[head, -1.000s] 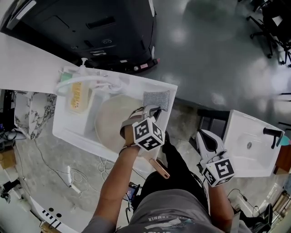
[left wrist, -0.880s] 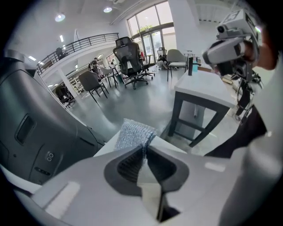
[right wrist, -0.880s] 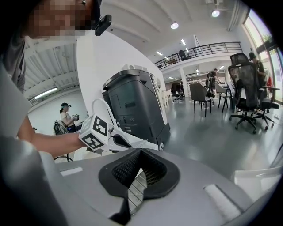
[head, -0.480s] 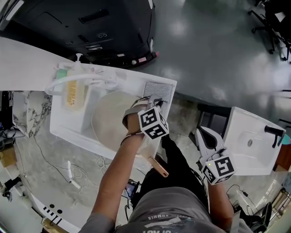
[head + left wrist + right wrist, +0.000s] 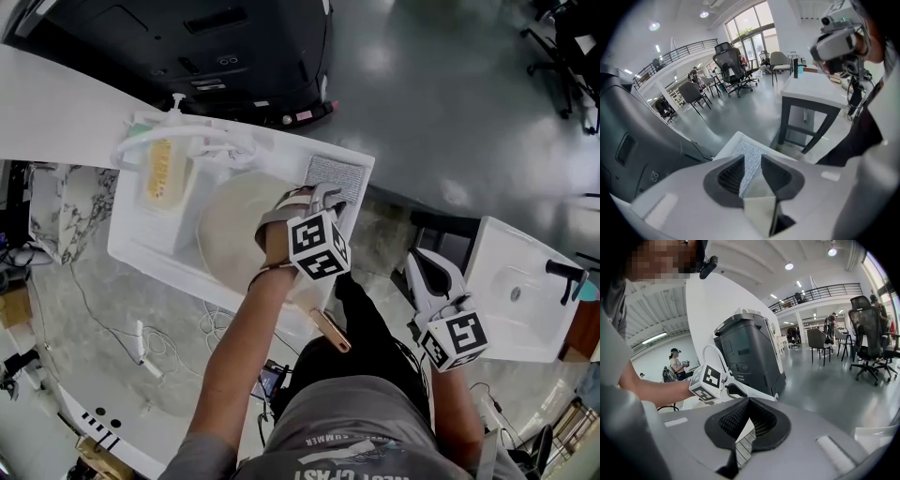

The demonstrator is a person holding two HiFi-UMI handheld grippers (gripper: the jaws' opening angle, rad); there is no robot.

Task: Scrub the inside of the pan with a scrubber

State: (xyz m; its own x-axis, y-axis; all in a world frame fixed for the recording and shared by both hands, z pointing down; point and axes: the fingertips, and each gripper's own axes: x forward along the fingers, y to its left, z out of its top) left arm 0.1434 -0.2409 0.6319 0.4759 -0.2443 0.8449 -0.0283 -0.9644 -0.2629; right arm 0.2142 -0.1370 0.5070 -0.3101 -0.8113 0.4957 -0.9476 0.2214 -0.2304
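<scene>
Pickup of the scrubber (image 5: pixel 336 172) looks to us like the step in hand. It lies flat on the ledge at the far right corner of the white sink (image 5: pixel 131 246), apart from the pan (image 5: pixel 230 239) it is meant for. We hold our left gripper (image 5: pixel 330 199) steeply down over its near edge. Its jaws have just been opening and stand fairly wide. In the left gripper view the grey mesh shows in the gap beyond them, with neither pad pressing on it. We judge the spread is there to straddle the scrubber before closing.

The pan sits in the basin, left of the scrubber, with its pale inside facing up. Its copper-coloured handle (image 5: pixel 330 343) sticks out over the near rim toward us, so it looks ready for scrubbing. Our right gripper (image 5: pixel 749 400) hangs well off to the right, away from the sink, jaws together on nothing. We judge it is simply kept clear.
</scene>
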